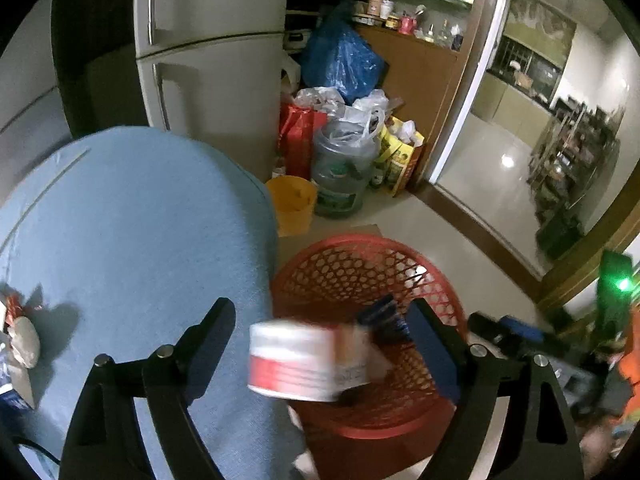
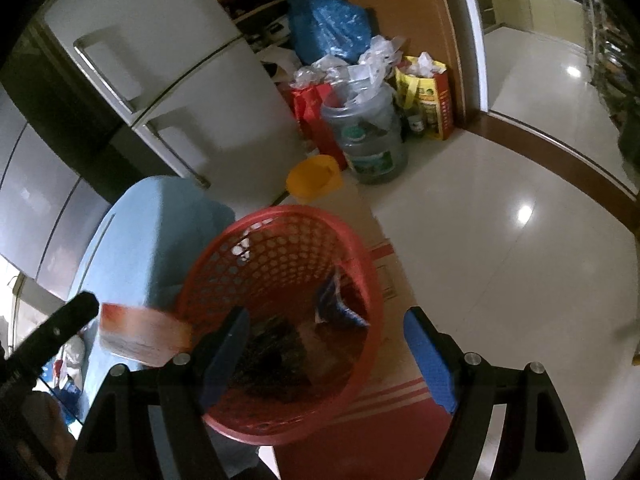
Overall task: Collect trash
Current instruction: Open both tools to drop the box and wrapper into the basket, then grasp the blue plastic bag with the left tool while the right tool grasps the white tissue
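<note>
My left gripper [image 1: 320,344] has its two black fingers spread wide, and a blurred red-and-white cardboard box [image 1: 308,360] sits in the gap between them, touching neither pad as far as I can tell, over the near rim of the round red perforated plastic basket [image 1: 360,272]. The basket stands on the floor just beside the right edge of the blue cloth-covered tabletop [image 1: 132,232]. From my right wrist camera the same box [image 2: 140,336] shows as a red-orange smear at the basket's [image 2: 280,264] left rim, next to a black finger of the other tool. My right gripper [image 2: 324,356] is also spread, blue pads apart, with nothing between them, hovering above the basket's opening. Inside the basket I see a blue-and-white crumpled wrapper [image 2: 336,304] against the far wall and a dark wad of rubbish [image 2: 272,356] on the bottom. At the tabletop's left edge lie more crumpled wrappers [image 1: 20,340]. Beyond the basket stand a small yellow plastic bucket [image 1: 294,204], a large clear water jug [image 1: 342,168] stuffed with plastic bags, and a white two-door refrigerator [image 1: 216,60].
</note>
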Demonstrator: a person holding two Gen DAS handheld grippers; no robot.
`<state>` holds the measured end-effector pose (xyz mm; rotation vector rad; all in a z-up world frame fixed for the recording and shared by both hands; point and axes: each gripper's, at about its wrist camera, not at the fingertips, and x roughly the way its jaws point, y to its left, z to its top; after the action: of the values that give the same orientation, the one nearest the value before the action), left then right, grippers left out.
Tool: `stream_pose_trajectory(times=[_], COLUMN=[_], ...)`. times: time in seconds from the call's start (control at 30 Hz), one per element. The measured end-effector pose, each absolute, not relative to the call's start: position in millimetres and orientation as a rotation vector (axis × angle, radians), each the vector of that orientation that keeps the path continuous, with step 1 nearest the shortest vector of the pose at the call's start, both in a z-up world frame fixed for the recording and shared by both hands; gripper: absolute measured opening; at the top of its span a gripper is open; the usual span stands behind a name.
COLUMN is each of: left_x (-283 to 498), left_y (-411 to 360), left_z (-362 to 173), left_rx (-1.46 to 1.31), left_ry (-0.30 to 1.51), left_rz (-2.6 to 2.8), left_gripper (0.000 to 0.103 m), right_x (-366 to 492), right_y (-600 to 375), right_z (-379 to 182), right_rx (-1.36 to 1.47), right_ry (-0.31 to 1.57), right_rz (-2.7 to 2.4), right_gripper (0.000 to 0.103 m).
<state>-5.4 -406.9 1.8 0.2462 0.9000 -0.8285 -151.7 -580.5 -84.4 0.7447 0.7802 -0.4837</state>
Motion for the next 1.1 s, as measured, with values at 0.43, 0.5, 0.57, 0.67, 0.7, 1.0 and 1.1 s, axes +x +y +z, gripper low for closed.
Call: stream_pose_trajectory(times=[0.43, 0.5, 0.57, 0.67, 0.7, 1.0, 1.1], left_x=[3, 3, 1, 0, 1, 15, 30], left_y=[-374, -352, -326, -285, -272, -116, -67], left_z=[19, 20, 18, 13, 14, 12, 10], left_rx=[0.195, 0.19, 0.192, 0.201, 0.201, 0.068, 0.0], left_ry=[0.842, 0.832, 0.824, 0.815, 0.81, 0.758, 0.757], left_rz=[-0.809, -0.764, -0.708, -0.618, -0.583, -0.187, -0.073], left_gripper=[0.088, 0.088, 0.088, 0.088, 0.088, 0.088, 0.088], right_x=[-164, -162, -159, -150, -147, -108, -95], right_y=[-571, -569, -565, -556, -552, -495, -473], right_z=[-87, -89, -90, -92, -92, -78, -74], right_rx=[0.738, 0.746, 0.745, 0.733, 0.723, 0.631, 0.596], right_ry=[0.786, 0.784, 0.785, 0.805, 0.808, 0.83, 0.843], right_rz=[-0.506, -0.496, -0.483, -0.45, -0.44, -0.33, -0.294], right_gripper=[0.082, 0.082, 0.082, 0.082, 0.082, 0.082, 0.082])
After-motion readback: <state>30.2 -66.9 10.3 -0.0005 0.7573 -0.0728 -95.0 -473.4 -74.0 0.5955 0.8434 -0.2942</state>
